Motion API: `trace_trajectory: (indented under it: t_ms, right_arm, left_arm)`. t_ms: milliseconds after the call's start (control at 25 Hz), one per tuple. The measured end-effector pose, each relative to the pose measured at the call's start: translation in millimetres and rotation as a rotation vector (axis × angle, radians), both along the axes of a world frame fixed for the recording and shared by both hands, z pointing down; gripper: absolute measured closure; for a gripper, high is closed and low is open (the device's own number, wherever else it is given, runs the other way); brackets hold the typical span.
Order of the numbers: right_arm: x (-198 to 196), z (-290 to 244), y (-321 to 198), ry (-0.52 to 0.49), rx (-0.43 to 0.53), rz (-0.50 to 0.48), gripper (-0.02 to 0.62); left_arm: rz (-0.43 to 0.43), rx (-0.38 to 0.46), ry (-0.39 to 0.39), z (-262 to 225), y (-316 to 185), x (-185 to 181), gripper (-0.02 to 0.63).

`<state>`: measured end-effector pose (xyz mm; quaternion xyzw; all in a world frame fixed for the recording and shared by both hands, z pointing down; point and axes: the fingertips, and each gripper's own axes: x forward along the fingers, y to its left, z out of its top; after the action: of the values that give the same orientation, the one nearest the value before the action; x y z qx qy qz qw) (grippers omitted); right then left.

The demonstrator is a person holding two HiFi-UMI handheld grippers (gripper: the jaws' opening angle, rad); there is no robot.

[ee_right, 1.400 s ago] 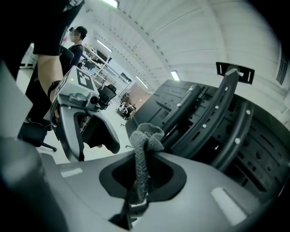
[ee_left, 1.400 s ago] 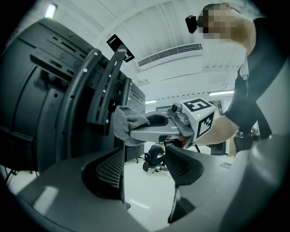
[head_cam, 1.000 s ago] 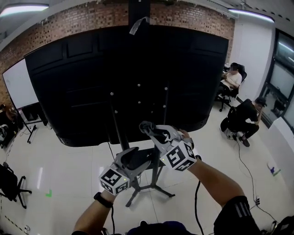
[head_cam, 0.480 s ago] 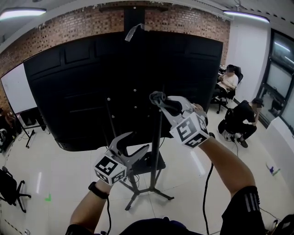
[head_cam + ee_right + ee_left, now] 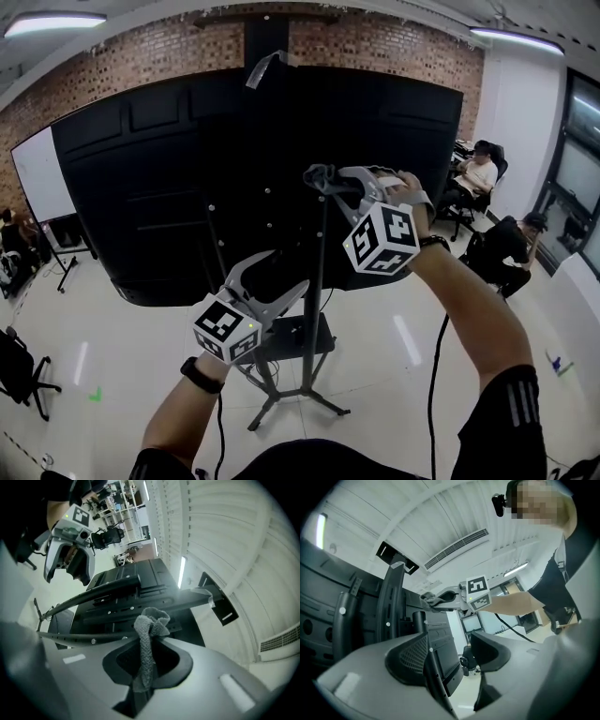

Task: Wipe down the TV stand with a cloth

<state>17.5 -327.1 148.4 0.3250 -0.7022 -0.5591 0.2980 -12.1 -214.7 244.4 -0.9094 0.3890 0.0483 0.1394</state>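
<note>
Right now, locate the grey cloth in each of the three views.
Head view: cloth upper centre, pinched in the right claw.
Left gripper view: cloth above centre, at that claw's tip.
Right gripper view: cloth dead centre, hanging between the jaws.
Shared landmark: the black TV back.

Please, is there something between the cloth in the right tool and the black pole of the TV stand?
Nothing visible stands between them. The cloth, pinched in the right tool, sits by the top of the pole; the left tool hangs open lower down, beside it.
</note>
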Motion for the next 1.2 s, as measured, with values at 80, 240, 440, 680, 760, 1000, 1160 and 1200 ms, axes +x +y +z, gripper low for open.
trace_trajectory:
  t_ms: [80, 240, 440, 680, 760, 1000, 1160, 1200]
  right_arm:
    - [-6.7, 7.7, -6.4, 0.046, 0.023, -0.001, 0.558]
    - [-13.2, 22.6, -10.7, 0.088, 0.052, -0.024, 0.558]
    - [-5.2, 36.1, -15.1, 0.03, -0.009, -0.063, 0.56]
    - [3.2, 54.1, -16.1, -0.02, -0.028, -0.084, 0.56]
    - [1.7, 63.8, -14.1, -0.017, -0.032, -0.093, 0.56]
    - [-4.3, 108.2, -11.4, 0.065, -0.056, -0.103, 0.56]
    - [-4.4, 125.3, -11.6, 0.09, -0.077, -0.097, 0.56]
    - [-3.0, 127.8, -13.0, 0.084, -0.088, -0.095, 0.56]
  left_arm:
    - [-0.022, -0.006, 0.01, -1.9, -5.0, -0.8, 0.298]
    - [-0.051, -0.018, 0.021, 7.7, -14.5, -2.0, 0.298]
    - [-0.083, -0.033, 0.039, 16.1, -18.1, -2.1, 0.299]
    - [-0.103, -0.053, 0.042, 27.2, -21.6, 2.7, 0.299]
    - [-0.106, -0.061, 0.044, 31.2, -22.3, 5.2, 0.299]
    - [-0.114, -0.077, 0.042, 40.2, -21.5, 13.0, 0.301]
    - [-0.123, -0.082, 0.043, 43.8, -18.8, 15.9, 0.299]
    - [-0.126, -0.084, 0.045, 44.9, -18.2, 16.1, 0.301]
